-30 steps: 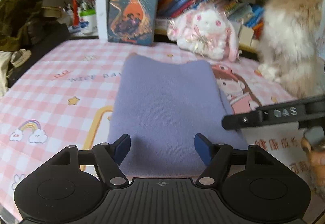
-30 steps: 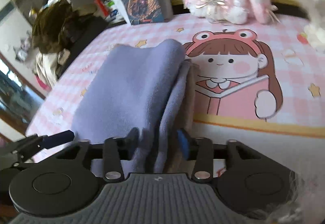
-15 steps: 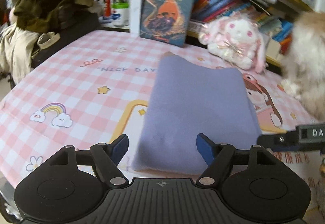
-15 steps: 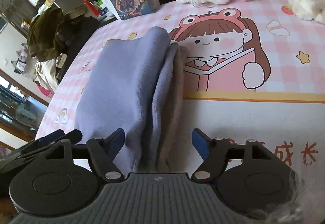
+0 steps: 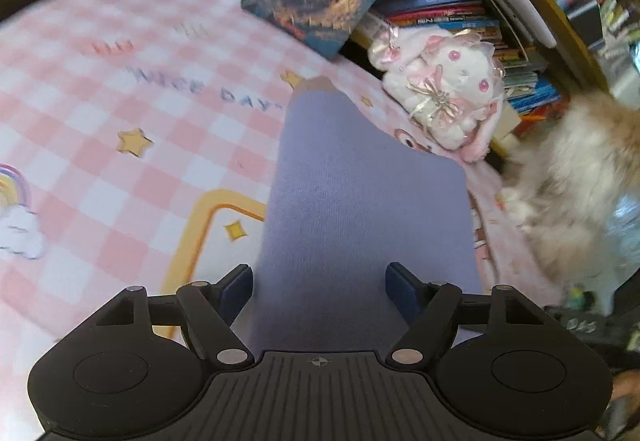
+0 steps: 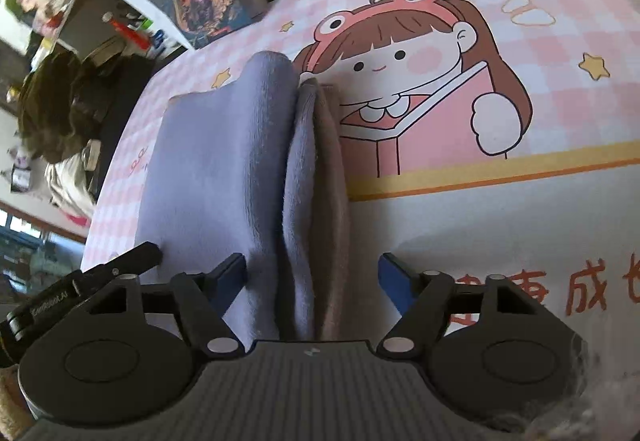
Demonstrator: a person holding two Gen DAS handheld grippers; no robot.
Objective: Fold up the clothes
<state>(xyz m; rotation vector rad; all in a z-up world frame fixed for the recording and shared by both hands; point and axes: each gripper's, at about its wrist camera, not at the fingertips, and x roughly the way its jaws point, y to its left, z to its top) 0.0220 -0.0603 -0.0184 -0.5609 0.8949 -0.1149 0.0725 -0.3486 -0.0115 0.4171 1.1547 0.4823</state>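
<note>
Since a moment ago the left gripper (image 5: pixel 319 283) has swung back over the near end of the folded purple garment (image 5: pixel 360 209), jaws apart and closing slightly, pressing nothing. Right gripper (image 6: pixel 311 275) straddles the open layered edge, jaws closing but not yet gripping. The garment lies across the middle of the pink checked desk (image 5: pixel 100 113). If only some layers are caught, the fold may slip open. Further back, a fluffy animal (image 5: pixel 580 181) by the far right edge could disturb the cloth.

The right gripper (image 6: pixel 312 281), clamped on the folded lavender garment's (image 6: pixel 224 177) edge a second ago, now stands apart from it, its jaws closing again.
</note>
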